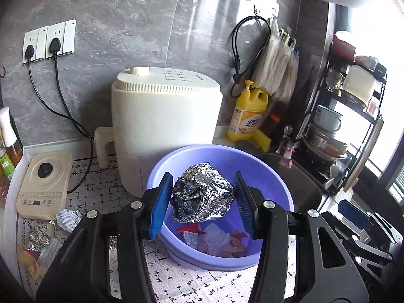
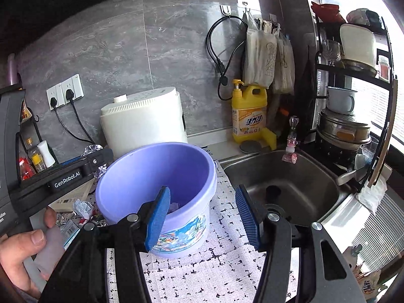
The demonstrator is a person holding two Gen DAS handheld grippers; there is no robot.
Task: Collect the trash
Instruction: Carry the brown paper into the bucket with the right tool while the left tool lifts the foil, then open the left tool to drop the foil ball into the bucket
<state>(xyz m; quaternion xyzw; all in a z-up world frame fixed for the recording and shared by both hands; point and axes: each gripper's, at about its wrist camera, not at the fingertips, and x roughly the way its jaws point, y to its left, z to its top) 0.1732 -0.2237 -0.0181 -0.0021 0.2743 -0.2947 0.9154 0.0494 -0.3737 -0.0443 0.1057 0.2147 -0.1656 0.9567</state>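
A: Left gripper (image 1: 202, 202)?
B: Jaws spread; the crumpled foil ball (image 1: 203, 196) sits between the pads above the purple bucket (image 1: 277, 176); contact unclear.
A: Right gripper (image 2: 202, 214)?
B: Spread, empty, beside the bucket, sink (image 2: 315, 176) beyond.

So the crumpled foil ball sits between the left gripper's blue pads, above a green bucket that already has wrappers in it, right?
Not quite: the bucket is purple, as the left wrist view shows. The foil ball does sit between the left gripper's blue pads, above wrappers in it.
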